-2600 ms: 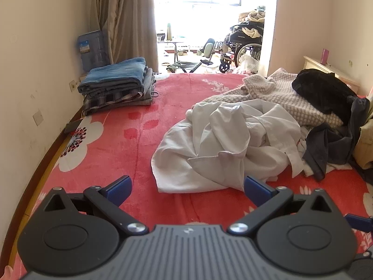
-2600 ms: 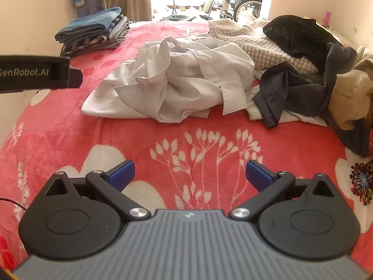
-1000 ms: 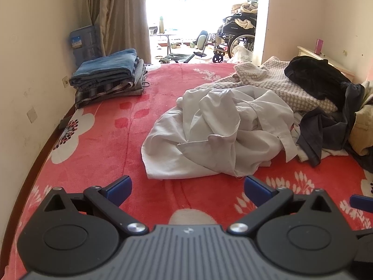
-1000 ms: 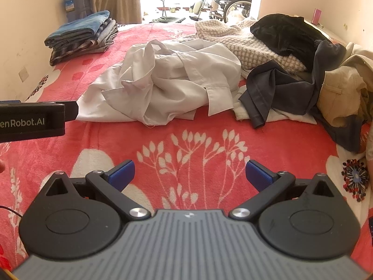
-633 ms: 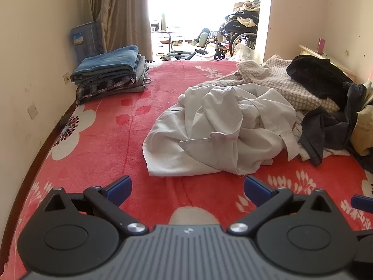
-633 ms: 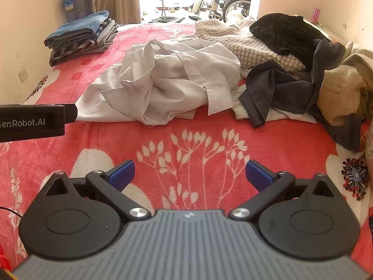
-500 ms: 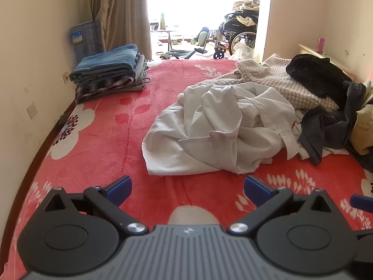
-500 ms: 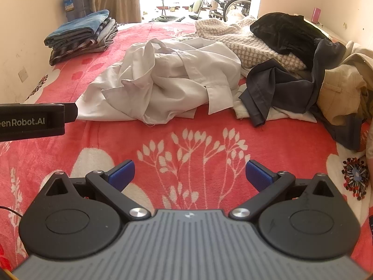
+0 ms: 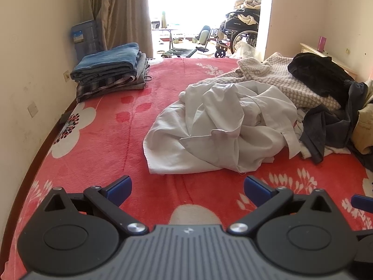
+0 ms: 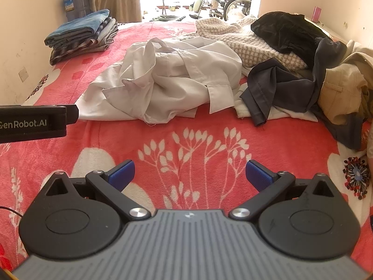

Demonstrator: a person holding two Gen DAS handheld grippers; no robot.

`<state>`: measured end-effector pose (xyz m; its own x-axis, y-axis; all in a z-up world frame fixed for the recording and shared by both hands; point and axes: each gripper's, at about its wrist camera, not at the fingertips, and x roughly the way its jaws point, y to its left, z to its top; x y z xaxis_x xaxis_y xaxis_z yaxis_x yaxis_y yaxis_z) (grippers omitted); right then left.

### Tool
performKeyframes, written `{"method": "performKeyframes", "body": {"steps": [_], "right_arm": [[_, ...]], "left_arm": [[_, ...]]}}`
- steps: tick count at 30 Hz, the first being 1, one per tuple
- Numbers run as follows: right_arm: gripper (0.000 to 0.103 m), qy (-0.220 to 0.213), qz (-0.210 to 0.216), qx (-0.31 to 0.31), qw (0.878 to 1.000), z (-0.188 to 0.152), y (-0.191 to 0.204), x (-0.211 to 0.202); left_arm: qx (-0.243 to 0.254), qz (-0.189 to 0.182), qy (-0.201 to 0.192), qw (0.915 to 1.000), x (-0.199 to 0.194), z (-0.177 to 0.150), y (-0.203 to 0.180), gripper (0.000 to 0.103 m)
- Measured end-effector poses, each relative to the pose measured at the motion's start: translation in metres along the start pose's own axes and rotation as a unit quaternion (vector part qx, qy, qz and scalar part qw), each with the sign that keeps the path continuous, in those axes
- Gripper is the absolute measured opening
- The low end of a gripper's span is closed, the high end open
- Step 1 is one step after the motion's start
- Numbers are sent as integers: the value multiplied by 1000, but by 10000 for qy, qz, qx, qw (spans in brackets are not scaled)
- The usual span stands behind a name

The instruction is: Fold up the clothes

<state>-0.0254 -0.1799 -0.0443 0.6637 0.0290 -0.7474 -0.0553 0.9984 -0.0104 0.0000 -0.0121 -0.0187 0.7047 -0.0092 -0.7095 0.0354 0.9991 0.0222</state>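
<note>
A crumpled white shirt (image 9: 223,126) (image 10: 167,81) lies in a heap in the middle of the red flowered blanket (image 9: 112,135) (image 10: 191,140). My left gripper (image 9: 187,187) hovers open just short of the shirt's near hem, nothing between its blue-tipped fingers. My right gripper (image 10: 190,172) is open too, over bare blanket some way in front of the shirt. The left gripper's black body (image 10: 35,122) shows at the left edge of the right wrist view.
A pile of unfolded clothes sits to the right: a checked knit (image 9: 286,81), a black garment (image 9: 319,74), dark grey trousers (image 10: 282,86), a beige piece (image 10: 340,93). Folded clothes (image 9: 109,70) are stacked at the far left by the wall. A wheelchair (image 9: 237,35) stands beyond the bed.
Both views have shifted only slightly over the last second. The shirt has not moved and both grippers stay open.
</note>
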Motion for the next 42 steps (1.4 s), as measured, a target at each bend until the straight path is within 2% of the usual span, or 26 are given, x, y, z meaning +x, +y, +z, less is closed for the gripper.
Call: {"method": "performKeyframes", "body": {"steps": [10,17,21,26,31,34,36,38,39,41,42], "right_arm": [[102,-15,11,14,10000,-1,0,1],[102,56,487,262,9985,-2,-19,15],[102,-426,427,216,9979,3,-37,27],[102,-1291,265,-214,9910,24,-59,54],[100,-1287,257,-300,9909,51,-71,109],[95,-1200,372,-252,9918,62,-70,141],[90,-1137,423,-269,9923,67,-66,157],[81,-1054,447,-274,9931,70,-63,170],[74,-995,470,-247,9936,70,-62,176],[60,-882,517,-204,9946,71,-62,187],[47,-839,529,-195,9949,71,-61,191]], "left_arm": [[15,-71,-56,10000,3,0,0,103],[7,-368,-611,9975,20,13,5,103],[450,-567,-911,9932,43,26,-2,103],[1074,-824,-1235,9831,81,40,-25,103],[1419,-925,-1189,9784,128,47,-53,101],[1550,-854,-985,9793,149,47,-64,88],[1435,-886,-785,9825,159,46,-66,80],[1290,-957,-660,9848,165,44,-64,63],[1222,-983,-618,9857,167,43,-62,59],[1120,-970,-503,9877,171,41,-60,38],[1055,-956,-441,9888,173,41,-59,31]]}}
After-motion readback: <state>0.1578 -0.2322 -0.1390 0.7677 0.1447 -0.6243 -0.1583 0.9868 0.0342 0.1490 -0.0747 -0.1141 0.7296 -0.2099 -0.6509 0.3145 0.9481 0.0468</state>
